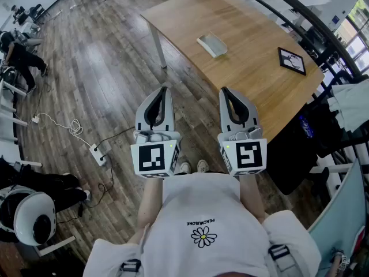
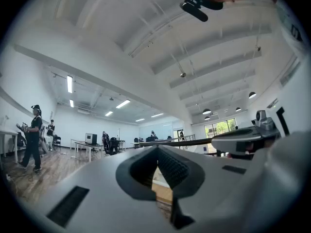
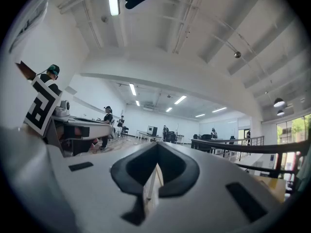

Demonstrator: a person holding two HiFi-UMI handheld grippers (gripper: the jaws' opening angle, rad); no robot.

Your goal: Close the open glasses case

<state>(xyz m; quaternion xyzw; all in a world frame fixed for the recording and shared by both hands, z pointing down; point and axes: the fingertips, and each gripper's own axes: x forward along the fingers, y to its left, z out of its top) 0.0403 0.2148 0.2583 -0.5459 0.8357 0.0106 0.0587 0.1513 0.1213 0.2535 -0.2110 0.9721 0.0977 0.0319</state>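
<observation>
Glasses case (image 1: 212, 45) lay flat on the wooden table (image 1: 253, 79), upper ctr of frame, a bit right of mid. Pale grey oblong, set at a slant w/ long axis running upper left to lower right. Too small for me to tell lid angle.

"PEACMUSONE" on the person's white shirt (image 1: 203, 208)

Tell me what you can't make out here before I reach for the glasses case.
Head view: the glasses case is too small and far to tell how its lid stands or what it holds.
Both gripper views: that case is out of sight; the shut left gripper and right gripper fill the lower frame.
Head view: the dark flat item on the table is too small to identify.
</observation>
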